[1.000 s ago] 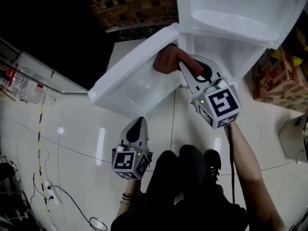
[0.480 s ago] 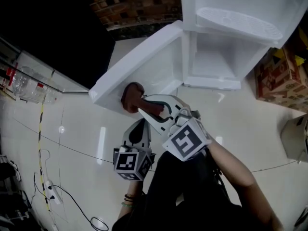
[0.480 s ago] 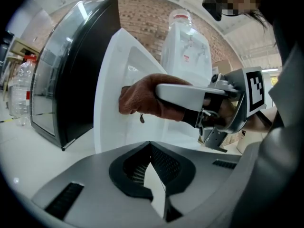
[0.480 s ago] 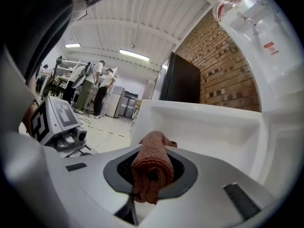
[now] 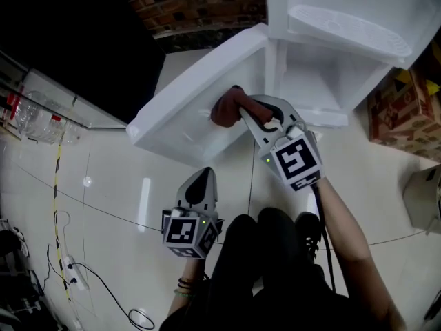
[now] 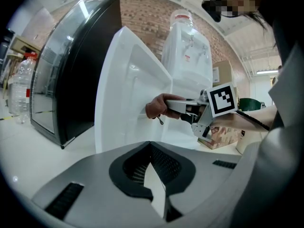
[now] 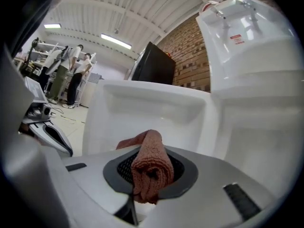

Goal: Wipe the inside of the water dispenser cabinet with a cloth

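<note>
We see a cardboard box point(image 5: 403, 112) at the right edge and clear plastic bottles point(image 5: 34, 126) far left. A power strip point(image 5: 72, 276) with cables point(image 5: 110, 296) lies on the glossy floor point(image 5: 117, 233).

Rough terry cloth point(image 7: 151, 167); smooth, glossy white plastic cabinet door point(image 5: 186, 116); shiny floor tiles point(image 5: 103, 205), lower left.

At your feet, the glossy tiled floor point(image 5: 103, 178) is carrying the open white water dispenser point(image 5: 344, 26), a cardboard box point(image 5: 400, 112) just beside it, and a power strip point(image 5: 72, 274) trailing black cable point(image 5: 103, 289).
</note>
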`<state>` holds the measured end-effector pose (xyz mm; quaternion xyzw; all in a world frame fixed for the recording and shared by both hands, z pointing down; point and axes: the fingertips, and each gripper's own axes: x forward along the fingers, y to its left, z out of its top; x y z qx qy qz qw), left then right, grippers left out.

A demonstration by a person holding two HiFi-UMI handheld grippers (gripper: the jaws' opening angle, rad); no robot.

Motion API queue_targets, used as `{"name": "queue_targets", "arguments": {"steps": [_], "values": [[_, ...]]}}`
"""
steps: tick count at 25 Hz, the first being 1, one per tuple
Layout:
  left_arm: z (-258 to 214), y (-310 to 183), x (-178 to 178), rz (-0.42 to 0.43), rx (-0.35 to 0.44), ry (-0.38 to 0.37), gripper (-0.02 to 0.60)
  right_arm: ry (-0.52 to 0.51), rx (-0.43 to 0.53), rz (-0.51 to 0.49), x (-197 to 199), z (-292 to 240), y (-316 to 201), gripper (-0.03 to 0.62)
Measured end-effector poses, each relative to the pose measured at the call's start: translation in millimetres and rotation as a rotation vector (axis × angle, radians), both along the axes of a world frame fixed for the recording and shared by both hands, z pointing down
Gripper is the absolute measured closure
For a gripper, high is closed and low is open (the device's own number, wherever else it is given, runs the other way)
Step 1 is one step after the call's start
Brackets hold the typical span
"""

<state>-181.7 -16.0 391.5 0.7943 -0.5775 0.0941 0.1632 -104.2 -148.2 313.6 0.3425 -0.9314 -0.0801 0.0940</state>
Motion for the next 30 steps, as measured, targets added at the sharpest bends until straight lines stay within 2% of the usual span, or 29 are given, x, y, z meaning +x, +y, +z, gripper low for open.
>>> {"name": "queue_targets", "arguments": {"steps": [5,9,13,17,23,26,30], "values": [[1,1,-2,-0.005,-0.002,-0.001,0.598,-0.019,-0.036,0.147,50,11,-30,0.516],[4,2,-2,-0.001,-0.009,-0.006,0.600,-0.025,-0.050,0.177,63,15,-35,0.516],[6,2,-3,-0.007,-0.013,-0.006,0.598,-0.040,-0.051,0.090,37,11,-13,0.516],[13,4,-5,-0.017,-0.032,-0.012,0.598,-0.033,-0.076,-0.075,-13,20,33,0.516],[28,11,-15,-0.058,-0.071,-0.003,0.598,0.052,-0.109,-0.318,-79,50,100,0.516],[30,12,-18,-0.068,-0.073,0.002,0.598,0.060,-0.116,-0.343,-92,68,107,0.516],[28,13,-19,-0.062,-0.067,0.005,0.598,0.067,-0.114,-0.282,-87,75,85,0.516]]}}
